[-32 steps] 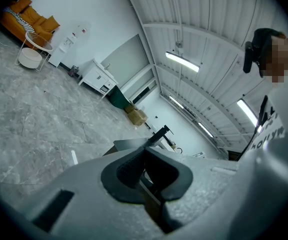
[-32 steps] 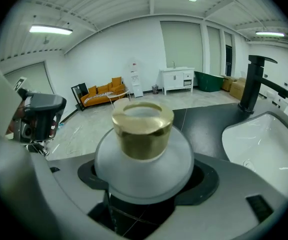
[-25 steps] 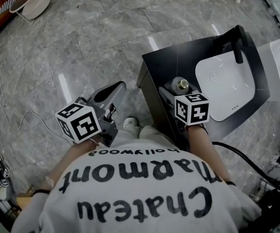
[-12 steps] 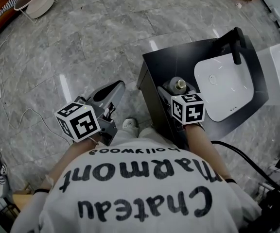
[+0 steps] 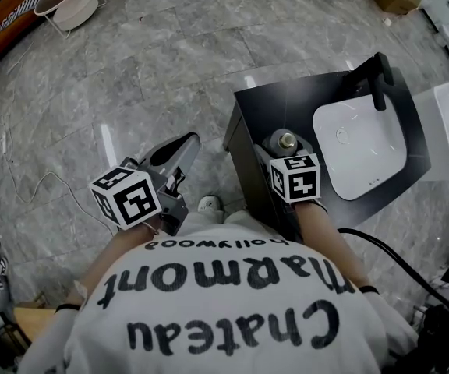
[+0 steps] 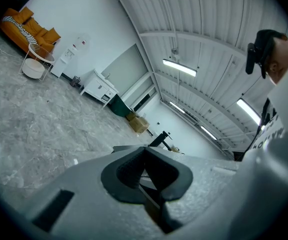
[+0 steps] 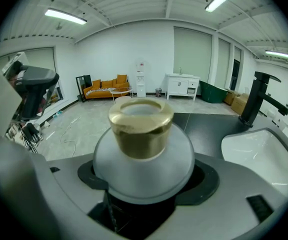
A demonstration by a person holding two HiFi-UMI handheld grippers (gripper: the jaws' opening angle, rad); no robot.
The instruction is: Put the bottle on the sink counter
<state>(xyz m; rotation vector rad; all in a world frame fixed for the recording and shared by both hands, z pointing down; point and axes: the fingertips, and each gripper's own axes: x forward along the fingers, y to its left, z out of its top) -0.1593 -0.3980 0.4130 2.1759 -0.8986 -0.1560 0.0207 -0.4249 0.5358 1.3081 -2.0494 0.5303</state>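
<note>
Clearly the bottle (image 5: 288,139), pinched round its frosted body by the right gripper (image 7: 144,186), hangs at the near corner of the bench (image 5: 287,100) beside the basin (image 5: 361,142), so releasing it tilted could roll it off the edge; the left gripper (image 6: 145,171), jaws pressed together, holds nothing

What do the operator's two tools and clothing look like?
The left tool and right tool are grey moulded bodies with black pads; each carries a white cube of black square markers. The person wears a white shirt with black lettering.
</note>
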